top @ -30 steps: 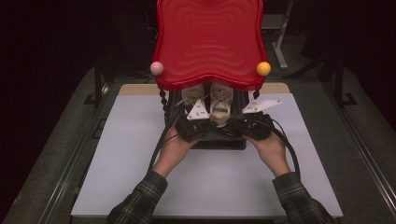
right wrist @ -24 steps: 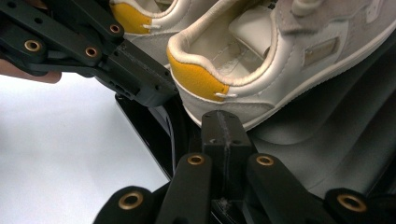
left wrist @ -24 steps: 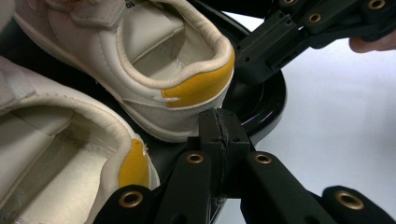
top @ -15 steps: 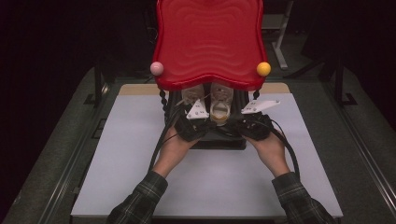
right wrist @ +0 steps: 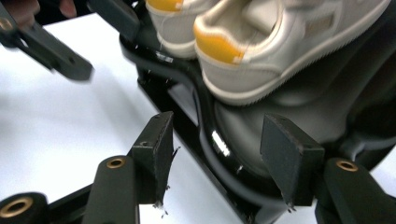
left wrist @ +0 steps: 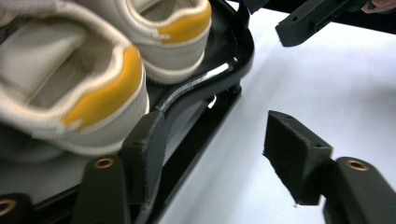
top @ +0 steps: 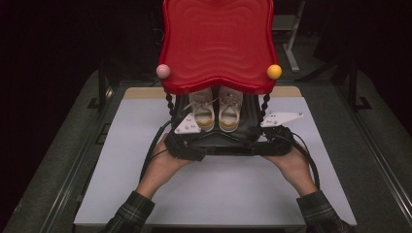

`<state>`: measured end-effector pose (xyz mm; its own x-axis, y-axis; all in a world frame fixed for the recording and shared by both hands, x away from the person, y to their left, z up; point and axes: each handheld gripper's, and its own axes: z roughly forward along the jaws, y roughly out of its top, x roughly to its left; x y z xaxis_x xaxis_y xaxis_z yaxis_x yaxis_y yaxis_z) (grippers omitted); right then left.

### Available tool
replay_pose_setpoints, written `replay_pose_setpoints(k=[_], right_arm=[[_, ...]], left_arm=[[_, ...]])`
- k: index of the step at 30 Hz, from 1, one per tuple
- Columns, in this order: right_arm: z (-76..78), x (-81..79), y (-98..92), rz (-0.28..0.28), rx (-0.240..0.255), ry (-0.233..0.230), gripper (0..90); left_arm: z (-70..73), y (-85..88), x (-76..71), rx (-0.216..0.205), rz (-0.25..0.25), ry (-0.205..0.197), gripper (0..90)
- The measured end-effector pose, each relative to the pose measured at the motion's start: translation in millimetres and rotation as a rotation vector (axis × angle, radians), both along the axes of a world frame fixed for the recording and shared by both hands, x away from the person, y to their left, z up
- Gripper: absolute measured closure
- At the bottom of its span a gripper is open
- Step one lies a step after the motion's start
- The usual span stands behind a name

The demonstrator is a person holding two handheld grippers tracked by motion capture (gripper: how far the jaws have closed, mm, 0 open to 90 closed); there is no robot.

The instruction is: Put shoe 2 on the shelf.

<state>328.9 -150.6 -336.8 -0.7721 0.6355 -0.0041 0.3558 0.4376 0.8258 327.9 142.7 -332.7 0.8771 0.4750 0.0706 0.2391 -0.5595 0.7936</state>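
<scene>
Pair of white shoes (top: 216, 109) with yellow heel tabs sat side by side on the black lower tray (top: 214, 141) of a small rack, heels toward the person. In the left gripper view the shoes (left wrist: 93, 70) lay close above that tray's glossy rim (left wrist: 205, 84); in the right gripper view they (right wrist: 261, 46) rested on the same tray (right wrist: 289, 112).

Above the shoes, a red wavy-edged upper shelf (top: 218, 43) was carried on black beaded posts, with a pink ball (top: 163, 71) at its near left corner and a yellow ball (top: 274, 72) at its near right corner. The rack stood at the far middle of a white tabletop (top: 214, 194).

Left gripper (top: 187, 143) was at the tray's near left corner. Its jaws had just been opening and stood apart; one jaw lay against the tray's rim, the other over bare table, nothing clamped.

Right gripper (top: 272, 143) was at the tray's near right corner. Its jaws had also just been opening and stood apart, straddling the tray's rim without pressing on it.

Both forearms wore plaid sleeves (top: 128, 213).
</scene>
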Motion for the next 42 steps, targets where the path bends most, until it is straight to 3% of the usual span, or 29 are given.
replay_pose_setpoints(k=[7,19,25,32,37,40,42], right_arm=[[-9.1,-14.2,-12.7,-0.009,-0.017,0.027,36.2],[-37.7,-39.8,-48.3,-0.052,-0.023,0.085,27.3],[-56.2,-53.0,-72.1,-0.099,-0.030,0.112,23.9],[-83.8,-63.1,-99.2,-0.147,-0.056,0.151,13.7],[-100.5,-70.0,-112.6,-0.190,-0.066,0.168,9.6],[-111.4,-73.2,-114.5,-0.211,-0.097,0.183,6.4],[-118.4,-74.9,-114.2,-0.215,-0.127,0.189,2.9]], left_arm=[[-9.0,24.2,-18.2,0.011,0.039,0.013,32.3],[-48.5,77.2,-43.8,0.050,0.118,0.064,28.0],[-68.1,103.8,-54.5,0.109,0.160,0.084,24.2],[-92.5,128.9,-62.1,0.150,0.190,0.165,14.1],[-103.2,142.9,-66.4,0.144,0.225,0.165,13.3],[-109.7,149.0,-67.2,0.144,0.239,0.170,13.3],[-112.8,152.1,-68.9,0.122,0.237,0.158,13.1]])
